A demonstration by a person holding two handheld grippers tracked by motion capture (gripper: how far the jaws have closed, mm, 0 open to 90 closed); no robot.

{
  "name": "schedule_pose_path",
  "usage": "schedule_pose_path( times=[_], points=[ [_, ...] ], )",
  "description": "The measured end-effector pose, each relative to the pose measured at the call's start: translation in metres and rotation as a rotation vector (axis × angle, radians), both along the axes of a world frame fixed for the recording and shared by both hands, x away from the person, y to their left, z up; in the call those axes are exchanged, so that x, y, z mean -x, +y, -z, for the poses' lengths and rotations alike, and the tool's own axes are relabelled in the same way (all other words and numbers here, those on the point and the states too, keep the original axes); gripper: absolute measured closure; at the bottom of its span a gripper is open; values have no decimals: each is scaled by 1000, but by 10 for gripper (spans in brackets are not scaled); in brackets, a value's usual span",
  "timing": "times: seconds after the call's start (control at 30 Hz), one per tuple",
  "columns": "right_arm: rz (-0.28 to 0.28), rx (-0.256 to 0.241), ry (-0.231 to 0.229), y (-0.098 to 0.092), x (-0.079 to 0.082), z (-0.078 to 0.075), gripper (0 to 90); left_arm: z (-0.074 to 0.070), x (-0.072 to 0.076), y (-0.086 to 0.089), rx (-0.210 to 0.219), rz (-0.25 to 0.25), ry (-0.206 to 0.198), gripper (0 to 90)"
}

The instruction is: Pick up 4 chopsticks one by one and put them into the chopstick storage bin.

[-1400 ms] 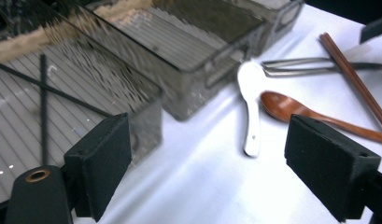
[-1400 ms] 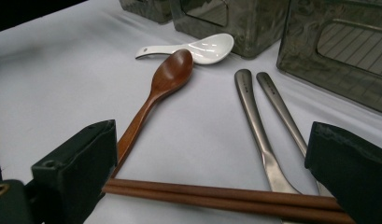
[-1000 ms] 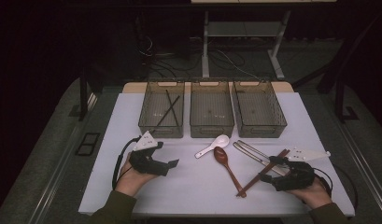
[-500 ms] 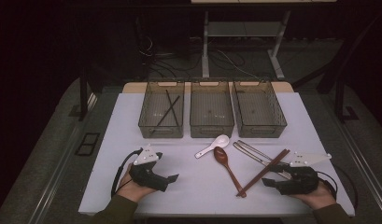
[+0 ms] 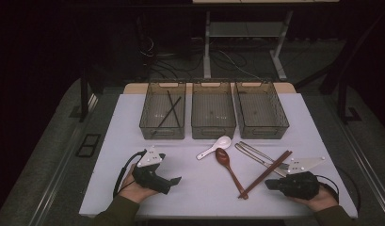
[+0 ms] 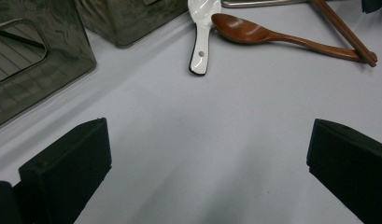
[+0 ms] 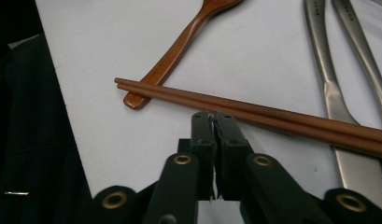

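My left gripper point(image 5: 175, 181) rests on the white table point(image 5: 195, 188) at the near left, open wide, with bare table between its jaws point(image 6: 207, 163). My right gripper point(image 5: 268, 184) lies at the near right, shut on nothing, its tips point(image 7: 212, 116) just short of a pair of brown chopsticks point(image 7: 254, 109). Between the grippers lie a white ceramic spoon point(image 5: 213, 147), a wooden spoon point(image 5: 228, 162), metal tongs point(image 5: 257, 154) and the brown chopsticks point(image 5: 266, 173). The chopsticks cross over the wooden spoon's handle end point(image 7: 137, 99).
Three grey mesh baskets stand in a row at the back: the left one point(image 5: 163, 129) holds black chopsticks point(image 5: 167, 113), the middle point(image 5: 213, 129) and right point(image 5: 261, 129) look empty. A dark sleeve point(image 7: 34, 140) borders the table's near edge.
Both hands have drawn their grippers back toward the near edge of the table. The utensils and baskets have not moved.
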State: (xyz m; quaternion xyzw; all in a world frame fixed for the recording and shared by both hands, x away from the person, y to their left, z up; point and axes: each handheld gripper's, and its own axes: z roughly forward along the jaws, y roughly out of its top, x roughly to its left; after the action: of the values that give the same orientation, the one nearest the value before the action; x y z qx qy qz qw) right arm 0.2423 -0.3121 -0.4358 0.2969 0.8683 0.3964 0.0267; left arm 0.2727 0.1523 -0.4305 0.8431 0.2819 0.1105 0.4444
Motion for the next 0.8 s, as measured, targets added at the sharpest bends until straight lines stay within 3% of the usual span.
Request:
schedule_pose_path(
  times=[0.37,0.8],
  points=[
    [-50,28,1,17,-2,2,896,1,0,0,2,4,-3,0],
    [-71,46,4,29,-3,4,896,2,-1,-1,-5,11,-2,0]
  ],
)
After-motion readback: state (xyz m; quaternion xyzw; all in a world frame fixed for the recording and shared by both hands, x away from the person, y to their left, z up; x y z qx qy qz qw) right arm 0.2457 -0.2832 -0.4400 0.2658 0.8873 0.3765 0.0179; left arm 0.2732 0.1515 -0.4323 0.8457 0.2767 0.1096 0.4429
